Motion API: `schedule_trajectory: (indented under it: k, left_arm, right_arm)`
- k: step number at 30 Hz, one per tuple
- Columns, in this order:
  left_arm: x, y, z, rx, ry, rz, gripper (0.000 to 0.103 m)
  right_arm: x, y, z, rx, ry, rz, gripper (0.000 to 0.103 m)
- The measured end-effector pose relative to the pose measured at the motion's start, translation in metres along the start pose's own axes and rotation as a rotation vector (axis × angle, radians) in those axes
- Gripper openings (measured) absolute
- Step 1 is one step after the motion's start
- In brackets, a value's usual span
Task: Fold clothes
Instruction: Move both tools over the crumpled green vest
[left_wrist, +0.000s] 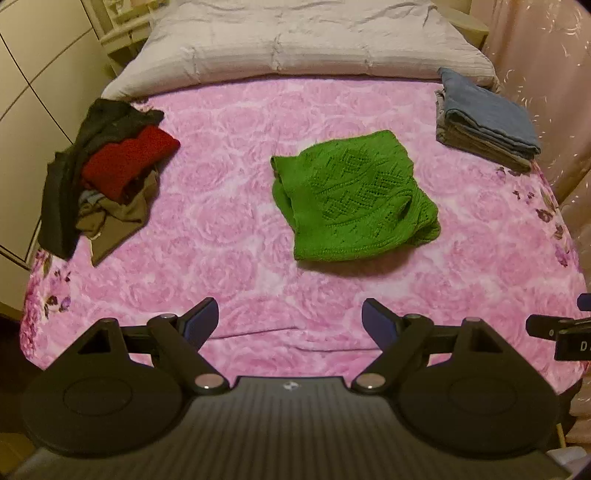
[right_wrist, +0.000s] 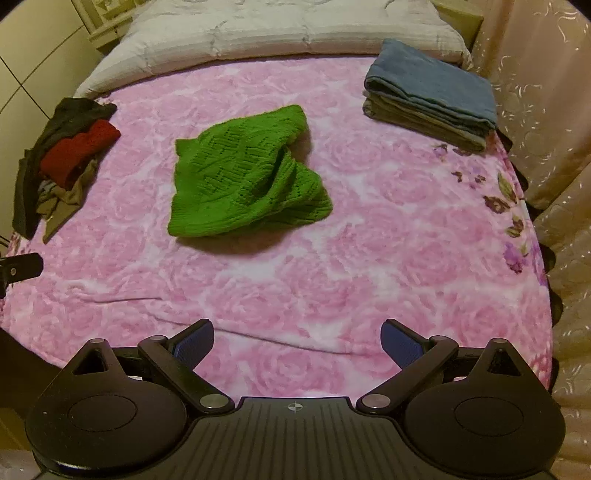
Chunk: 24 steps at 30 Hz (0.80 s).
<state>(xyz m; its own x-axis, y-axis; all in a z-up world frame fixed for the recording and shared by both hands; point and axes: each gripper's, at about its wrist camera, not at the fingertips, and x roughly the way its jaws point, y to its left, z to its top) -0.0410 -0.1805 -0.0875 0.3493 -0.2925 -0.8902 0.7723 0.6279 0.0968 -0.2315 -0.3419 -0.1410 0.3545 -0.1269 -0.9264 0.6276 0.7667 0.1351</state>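
At the bottom of each wrist view, the left gripper (left_wrist: 290, 321) and right gripper (right_wrist: 297, 341) hang over the near edge of the pink blanket (right_wrist: 332, 266), jaws wide, nothing between them. Mid-frame, the green sweater (left_wrist: 351, 199) lies loosely folded on the blanket, well apart from both grippers. At centre left sits a heap of unfolded clothes (left_wrist: 107, 177), red on top. At upper right rests 1 folded stack (right_wrist: 432, 96), blue uppermost. Along the top lies a grey quilt (left_wrist: 295, 40).

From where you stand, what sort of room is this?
Most likely a bedroom: a bed with a pink floral blanket, a pale quilted pillow at its head, and a green knitted sweater lying on it.
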Motion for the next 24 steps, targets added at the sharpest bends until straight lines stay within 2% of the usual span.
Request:
schedule_trajectory:
  k: [5, 11, 17, 24]
  left_arm:
    - [-0.007, -0.003, -0.002, 0.007, -0.020, -0.003, 0.082]
    - [-0.004, 0.017, -0.004, -0.032, -0.026, -0.013, 0.082]
    - [0.011, 0.046, 0.004, -0.057, -0.010, -0.022, 0.082]
    - [0.041, 0.076, 0.021, -0.021, 0.036, -0.060, 0.082]
  right_arm:
    - [-0.001, 0.009, 0.005, -0.022, 0.002, -0.005, 0.099]
    - [0.004, 0.033, 0.020, -0.067, -0.004, -0.013, 0.099]
    - [0.022, 0.060, 0.036, -0.084, 0.001, -0.027, 0.099]
    - [0.043, 0.088, 0.050, -0.055, 0.043, -0.063, 0.099]
